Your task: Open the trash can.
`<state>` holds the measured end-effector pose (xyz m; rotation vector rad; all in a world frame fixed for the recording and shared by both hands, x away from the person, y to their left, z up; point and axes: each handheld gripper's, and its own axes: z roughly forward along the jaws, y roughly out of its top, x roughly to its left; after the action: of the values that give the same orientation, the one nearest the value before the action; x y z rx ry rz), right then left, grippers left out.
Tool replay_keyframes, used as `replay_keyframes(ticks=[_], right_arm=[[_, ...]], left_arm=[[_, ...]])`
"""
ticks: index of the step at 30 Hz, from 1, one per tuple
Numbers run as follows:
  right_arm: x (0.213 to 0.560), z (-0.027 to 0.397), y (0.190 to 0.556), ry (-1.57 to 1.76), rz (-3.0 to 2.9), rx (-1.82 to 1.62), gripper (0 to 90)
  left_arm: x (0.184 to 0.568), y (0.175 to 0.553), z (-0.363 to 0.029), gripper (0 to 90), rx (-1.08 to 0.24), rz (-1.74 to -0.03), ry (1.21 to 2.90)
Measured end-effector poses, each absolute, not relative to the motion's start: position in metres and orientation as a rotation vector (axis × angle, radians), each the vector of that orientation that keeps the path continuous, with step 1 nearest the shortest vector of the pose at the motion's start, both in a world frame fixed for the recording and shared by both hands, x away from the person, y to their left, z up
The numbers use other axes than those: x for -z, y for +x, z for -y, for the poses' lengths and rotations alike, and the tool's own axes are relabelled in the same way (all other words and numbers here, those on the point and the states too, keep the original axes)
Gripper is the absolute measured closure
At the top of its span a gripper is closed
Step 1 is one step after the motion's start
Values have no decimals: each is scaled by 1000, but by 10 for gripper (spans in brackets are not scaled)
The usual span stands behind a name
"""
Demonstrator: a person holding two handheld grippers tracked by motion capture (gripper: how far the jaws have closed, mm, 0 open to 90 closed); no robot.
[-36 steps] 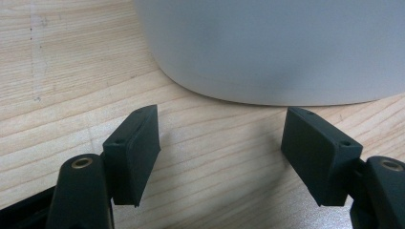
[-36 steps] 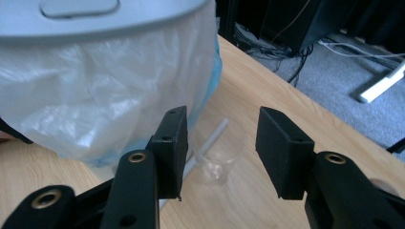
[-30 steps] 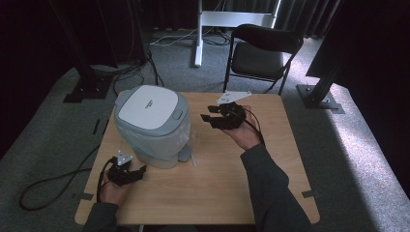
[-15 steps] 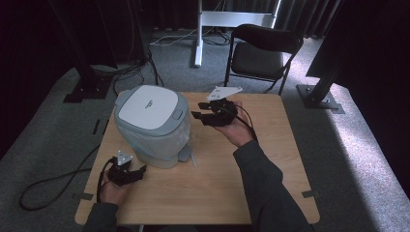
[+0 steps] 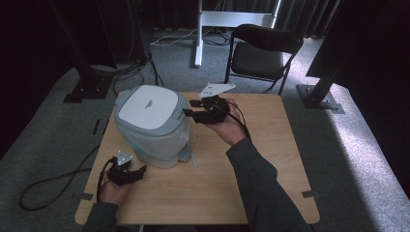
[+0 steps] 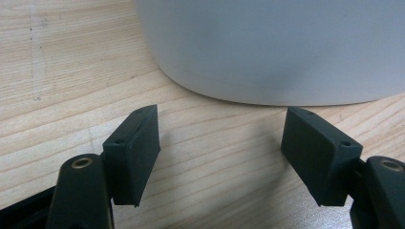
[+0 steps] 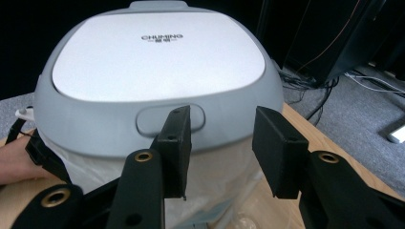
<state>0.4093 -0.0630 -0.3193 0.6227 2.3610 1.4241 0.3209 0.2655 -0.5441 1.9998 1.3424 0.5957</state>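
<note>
One grey bin [image 5: 152, 126] with a white lid [image 7: 157, 55] stands on the left half of the table [image 5: 270, 159], a plastic liner showing under its rim. The right gripper [image 5: 196, 110] hangs just beside the lid's button [image 7: 148, 119], jaws apart and lately narrowing, nothing between them. The left gripper [image 5: 141, 173] rests near the bin's base, jaws wide apart.

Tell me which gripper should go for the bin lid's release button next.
Right. The right gripper faces the oval button on the front rim of the grey bin, its jaws open and having just narrowed. The left gripper rests low on the table by the bin's base, open, pointing at its wall.
</note>
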Motion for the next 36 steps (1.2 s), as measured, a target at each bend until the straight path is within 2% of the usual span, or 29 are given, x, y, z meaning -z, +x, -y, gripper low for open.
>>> replay_keyframes(ticks=[16,28,33,36], right_arm=[[321,47,415,648,-2361,-1429,578],[323,49,418,660,-2411,-1474,619],[323,48,418,656,-2412,-1469,612],[322,50,417,653,-2403,-1457,569]], left_arm=[[544,321,-266,293,-596,-1342,2000],[544,321,-265,293,-597,-1342,2000],[544,321,-265,292,-596,-1342,1999],[544,321,-265,293,-597,-1342,1999]])
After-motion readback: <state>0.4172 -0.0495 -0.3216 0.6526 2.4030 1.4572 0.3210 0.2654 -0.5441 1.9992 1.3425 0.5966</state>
